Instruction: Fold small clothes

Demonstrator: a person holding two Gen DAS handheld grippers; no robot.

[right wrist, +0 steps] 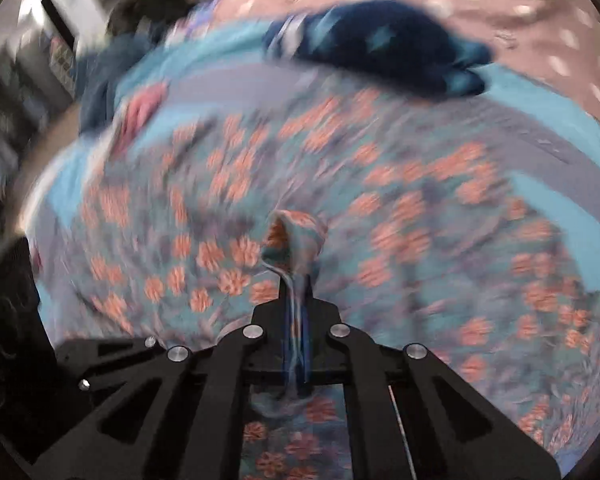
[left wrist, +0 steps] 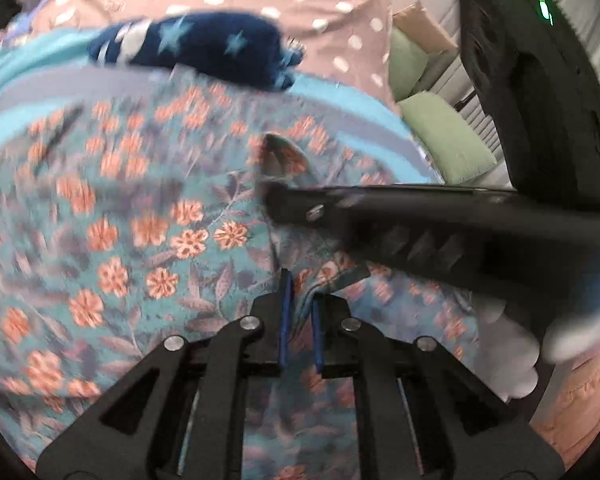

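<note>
Two pinches hold the floral garment [left wrist: 148, 216]: my left hand-held gripper [left wrist: 299, 312] and right hand-held gripper [right wrist: 298, 304] are each nearly closed on a bunched edge. It drapes over the bed [left wrist: 292, 8], near the navy star-print piece [left wrist: 204, 46] (views blurred). Uneven pulling could slip a corner free, skewing the fold.

In my left wrist view the floral cloth [left wrist: 140, 220] is teal with salmon-orange flowers and grey-purple leaves, and it fills the middle and lower left of the frame. Above it I see a navy garment [left wrist: 204, 50] with light-blue stars and white stripes, on a dusty-pink sheet [left wrist: 300, 8] dotted white. Pale green cushions [left wrist: 444, 136] show at right, and my black gripper fingers carry blue pads [left wrist: 286, 316].
</note>
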